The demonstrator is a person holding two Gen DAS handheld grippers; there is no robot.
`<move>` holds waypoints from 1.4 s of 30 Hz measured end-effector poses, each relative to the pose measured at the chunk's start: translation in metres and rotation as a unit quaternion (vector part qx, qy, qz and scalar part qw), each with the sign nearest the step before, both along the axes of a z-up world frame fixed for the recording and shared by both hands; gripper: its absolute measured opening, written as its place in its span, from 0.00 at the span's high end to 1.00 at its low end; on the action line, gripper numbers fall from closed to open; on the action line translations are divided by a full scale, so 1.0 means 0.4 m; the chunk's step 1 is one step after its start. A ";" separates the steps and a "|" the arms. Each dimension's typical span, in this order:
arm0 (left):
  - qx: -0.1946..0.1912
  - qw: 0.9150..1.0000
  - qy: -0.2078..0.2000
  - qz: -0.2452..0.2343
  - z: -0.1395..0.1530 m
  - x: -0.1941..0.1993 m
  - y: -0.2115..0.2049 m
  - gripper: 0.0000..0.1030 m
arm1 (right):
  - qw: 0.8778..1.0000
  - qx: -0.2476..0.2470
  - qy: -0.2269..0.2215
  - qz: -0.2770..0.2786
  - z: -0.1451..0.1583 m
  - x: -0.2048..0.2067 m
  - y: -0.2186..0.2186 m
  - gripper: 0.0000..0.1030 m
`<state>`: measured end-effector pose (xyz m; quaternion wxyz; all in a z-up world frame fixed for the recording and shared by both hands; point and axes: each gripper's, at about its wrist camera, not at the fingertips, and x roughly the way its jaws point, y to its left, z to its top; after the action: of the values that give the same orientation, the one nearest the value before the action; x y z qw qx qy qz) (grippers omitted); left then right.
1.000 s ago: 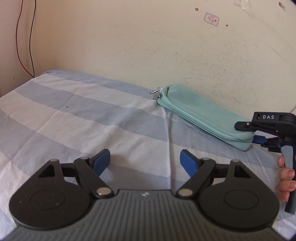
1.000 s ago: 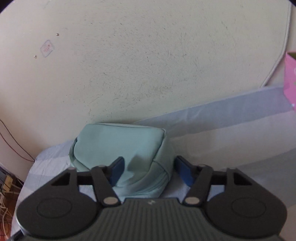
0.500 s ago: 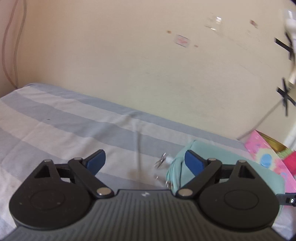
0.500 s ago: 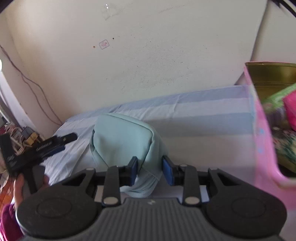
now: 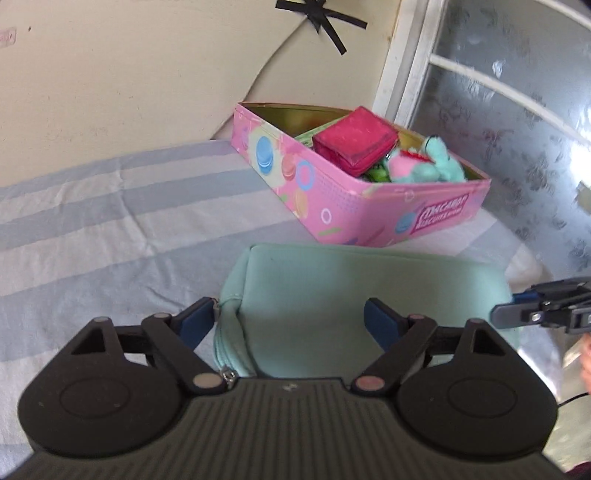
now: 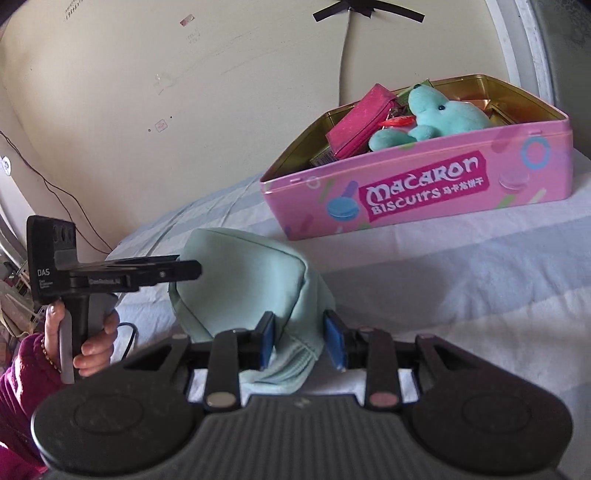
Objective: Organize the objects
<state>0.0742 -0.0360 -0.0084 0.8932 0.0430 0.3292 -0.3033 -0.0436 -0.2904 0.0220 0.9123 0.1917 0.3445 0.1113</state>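
right gripper (image 6: 298, 342): pads clenched on one end of the mint pouch (image 6: 243, 280), fabric bunched between the blue pads, pouch hanging off the striped sheet (image 6: 461, 280) at that end. left gripper (image 5: 289, 320): jaws closing, set wide around the opposite end of the pouch, zipper end beside the left pad (image 5: 195, 320); right pad seen in front of the pouch face, contact not clear, so no grip confirmed. seen from the right wrist, left gripper level at the pouch's far side, handle gripped by a hand (image 6: 92, 341) in a magenta sleeve (image 6: 22, 387).

pouch located just in front of the pink tin (image 6: 417, 192), near it, not touching. tin open, marked "macaron biscuits", resting on the sheet. inside the tin: pink wallet (image 5: 354, 142) tilted against the contents, teal plush (image 6: 439, 118) lying beside it, other items beneath too hidden to tell. beyond the tin: cream wall (image 6: 184, 110), black tape cross (image 5: 321, 24) on the wall, frosted window (image 5: 517, 110) at the right.
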 end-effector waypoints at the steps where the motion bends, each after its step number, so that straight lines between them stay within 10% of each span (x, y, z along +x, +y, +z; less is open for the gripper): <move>1: 0.010 1.000 -0.009 0.001 -0.006 -0.005 -0.011 0.17 | 1.000 0.001 -0.004 -0.001 -0.004 -0.004 -0.005 0.72; 5: -0.016 0.999 0.015 0.023 0.028 -0.003 0.018 0.43 | 1.000 0.013 -0.021 -0.012 -0.002 -0.014 -0.039 0.72; 13: -0.078 0.994 -0.065 0.046 0.255 0.056 -0.075 0.41 | 0.989 -0.009 -0.147 -0.029 0.200 0.055 -0.159 0.72; 19: -0.082 0.992 -0.081 0.051 0.303 0.192 -0.247 0.41 | 0.983 -0.015 -0.159 -0.090 0.236 0.201 -0.319 0.72; 32: 0.038 0.990 -0.090 0.101 0.175 0.353 -0.454 0.31 | 0.989 -0.065 -0.034 -0.129 0.078 0.500 -0.443 0.67; 42: 0.069 0.979 -0.147 0.122 0.248 0.152 -0.380 0.16 | 0.978 -0.055 -0.108 -0.169 0.151 0.331 -0.376 0.47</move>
<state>0.1352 -0.1881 0.0907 0.9571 0.1083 0.2167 -0.1590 0.0886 -0.4407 0.0822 0.9589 0.1837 0.2118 -0.0431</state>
